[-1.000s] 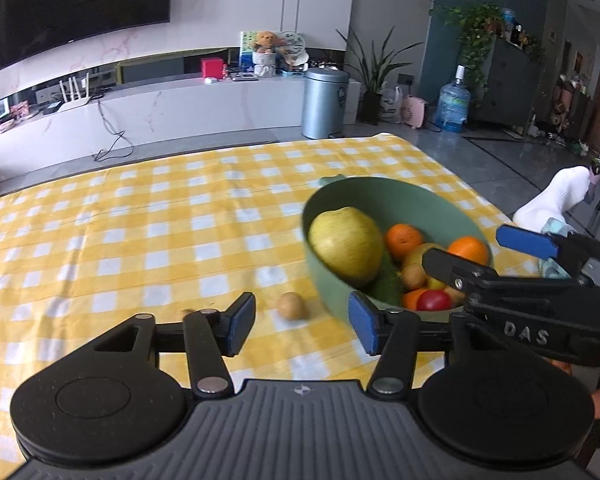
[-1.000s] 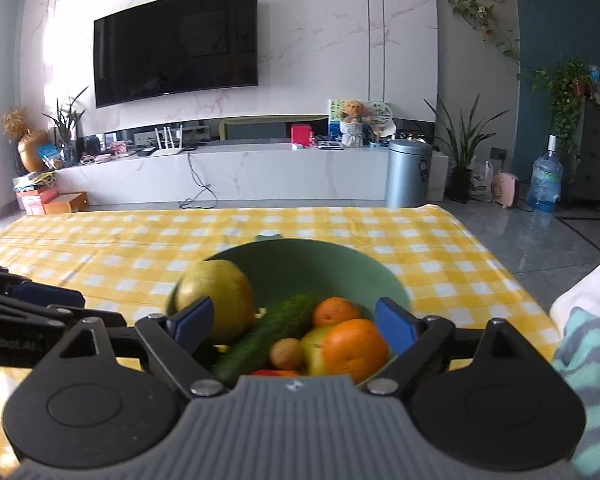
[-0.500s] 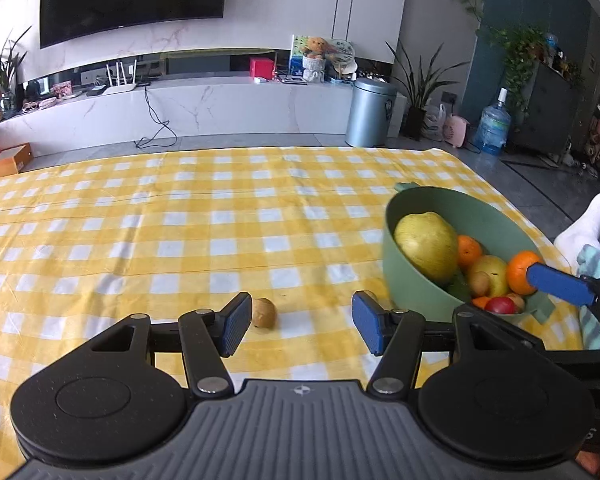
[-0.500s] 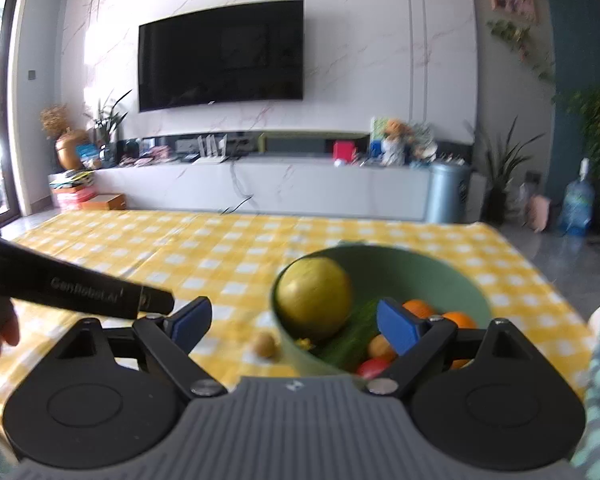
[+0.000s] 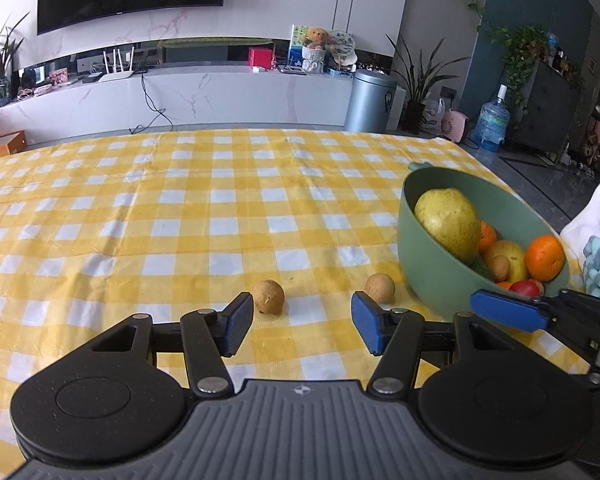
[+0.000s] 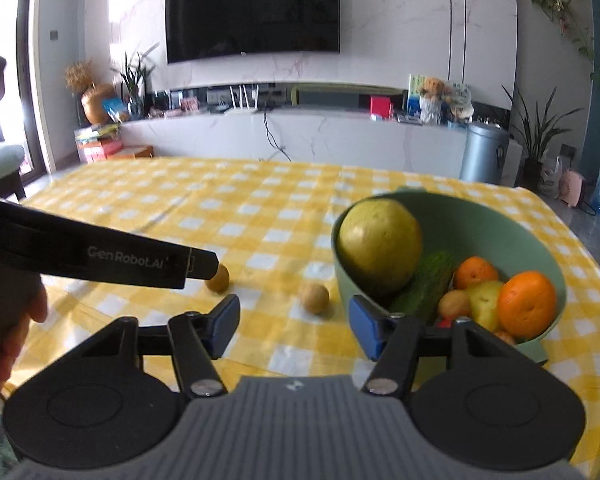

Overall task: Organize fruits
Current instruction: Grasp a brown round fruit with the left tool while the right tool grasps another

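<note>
Both grippers, left (image 5: 302,326) and right (image 6: 294,326), spread empty, pulled back from bowl (image 5: 428,280); two longans (image 5: 269,297) (image 5: 379,288) now exposed, next pickups.

Left gripper (image 5: 302,326) low and level, jaws spread wide, nothing between pads, right gripper (image 6: 294,330) beside it to the right, jaws equally wide, empty, left hand (image 6: 8,332) gripping the handle
</note>
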`<state>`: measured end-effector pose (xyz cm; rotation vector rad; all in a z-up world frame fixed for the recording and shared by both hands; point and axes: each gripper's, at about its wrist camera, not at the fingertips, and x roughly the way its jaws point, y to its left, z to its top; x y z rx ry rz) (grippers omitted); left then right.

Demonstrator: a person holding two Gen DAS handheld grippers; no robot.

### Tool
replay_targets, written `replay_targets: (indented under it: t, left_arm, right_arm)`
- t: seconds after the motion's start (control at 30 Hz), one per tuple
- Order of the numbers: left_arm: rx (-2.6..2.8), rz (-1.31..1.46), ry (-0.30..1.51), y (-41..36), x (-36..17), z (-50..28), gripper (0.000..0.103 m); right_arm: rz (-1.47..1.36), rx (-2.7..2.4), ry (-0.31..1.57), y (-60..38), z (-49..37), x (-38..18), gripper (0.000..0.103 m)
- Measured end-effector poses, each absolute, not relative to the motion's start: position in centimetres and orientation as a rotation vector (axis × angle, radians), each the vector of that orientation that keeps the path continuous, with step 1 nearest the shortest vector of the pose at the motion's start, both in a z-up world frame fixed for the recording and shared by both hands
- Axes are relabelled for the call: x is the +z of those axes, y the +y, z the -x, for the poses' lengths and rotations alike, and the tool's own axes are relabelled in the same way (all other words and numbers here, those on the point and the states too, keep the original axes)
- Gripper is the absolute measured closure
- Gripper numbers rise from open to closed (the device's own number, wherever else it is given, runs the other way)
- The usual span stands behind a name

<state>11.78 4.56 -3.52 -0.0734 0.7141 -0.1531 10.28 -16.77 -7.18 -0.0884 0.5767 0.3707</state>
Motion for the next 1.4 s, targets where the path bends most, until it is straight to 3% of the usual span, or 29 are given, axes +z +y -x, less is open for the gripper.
replay_targets:
  t: [0.2,0.27,0.7,1.03,1.4]
  left_arm:
    - [-0.158,0.062,0.723,4.9,-5.0,-12.3,0.046]
    - [-0.154,0.078,0.718,5.2,-5.3,-12.5,0.048]
    - [-0.109,0.095,0.707,5.6,-7.2,-14.5,0.057]
    - [-0.114,0.127,0.714,5.8,-7.6,-15.0,0.075]
    - [-0.064,0.164,0.689,7.3,-6.9,-14.9,0.076]
  right_arm:
    - [0.12,0.316,0.616,-15.6,-11.6,-8.8,0.053]
    - [0.131,0.291,0.608,-15.3,-11.8,-9.2,0.058]
    - [0.073,0.221,0.673,-14.0,-13.8,-11.3,0.064]
    - [-0.038,0.155,0.685,-13.4,-14.8,-12.0,0.065]
    - [-0.159,0.047,0.677,-13.0,-15.8,-12.0,0.065]
